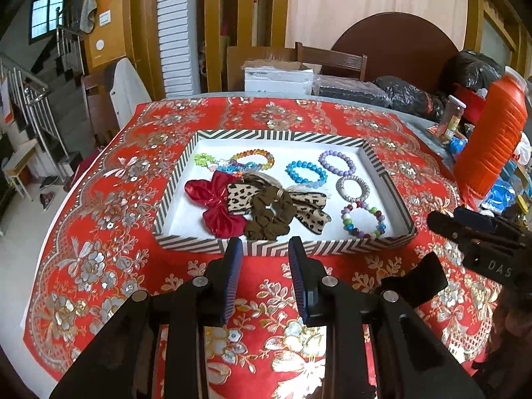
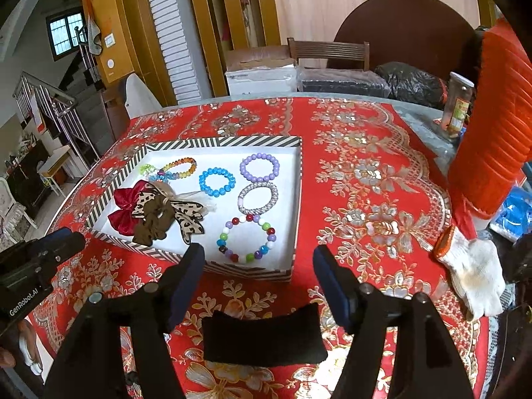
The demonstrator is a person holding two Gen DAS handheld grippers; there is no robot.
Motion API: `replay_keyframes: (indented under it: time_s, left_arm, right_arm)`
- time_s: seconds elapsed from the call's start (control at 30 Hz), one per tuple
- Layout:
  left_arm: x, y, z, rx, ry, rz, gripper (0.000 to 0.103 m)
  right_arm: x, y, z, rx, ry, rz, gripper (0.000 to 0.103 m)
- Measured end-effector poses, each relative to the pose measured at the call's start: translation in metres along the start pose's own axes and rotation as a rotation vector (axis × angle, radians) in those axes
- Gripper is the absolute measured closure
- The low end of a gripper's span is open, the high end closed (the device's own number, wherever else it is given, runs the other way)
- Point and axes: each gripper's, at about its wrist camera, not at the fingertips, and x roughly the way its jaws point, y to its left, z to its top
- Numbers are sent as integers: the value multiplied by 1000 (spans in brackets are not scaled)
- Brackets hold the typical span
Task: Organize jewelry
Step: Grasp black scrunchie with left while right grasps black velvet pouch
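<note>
The striped tray (image 1: 199,249) is sitting on the red floral tabletop (image 1: 99,266), holding the jewelry: beaded bracelets along the far and right side, hair bows and a brown scrunchie (image 1: 271,214) piled at the left. The multicoloured bracelet (image 2: 247,239) is lying nearest the front right corner, just beside the silver bracelet (image 2: 257,198).

The left gripper (image 1: 262,279) is hovering in front of the tray's near wall with its fingers (image 1: 232,279) a small way apart and nothing between them. The right gripper (image 2: 259,286) is hanging over the cloth with its fingers spread wide and empty; a black cloth pad (image 2: 264,339) is lying on the tabletop just below them.

The risks look plain enough. The bracelets are lying close together, so wide fingers coming down could catch two at once or nudge a neighbour out of line. The bows and scrunchie are overlapping, so pulling one is likely to drag the rest. A finger striking the tray wall could shift the whole tray.
</note>
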Motion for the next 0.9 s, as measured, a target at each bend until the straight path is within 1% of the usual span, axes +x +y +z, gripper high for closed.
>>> replay_keyframes:
  time_s: [0.13, 0.37, 0.47, 0.6, 0.9]
  left_arm:
    - [-4, 2, -7, 7, -5, 11, 82]
    - [-8, 3, -14, 18, -10, 13, 82]
    - [-10, 2, -16, 22, -11, 3, 82]
    - [-12, 3, -20, 24, -16, 9, 82]
    - [-13, 5, -27, 28, -10, 14, 82]
  right_arm:
    - [-4, -4, -4, 8, -1, -9, 32]
    - [-12, 3, -12, -18, -3, -18, 32]
    - [-17, 5, -14, -23, -5, -16, 32]
    - [-21, 7, -15, -33, -9, -17, 32]
    - [-24, 7, -23, -40, 13, -1, 31]
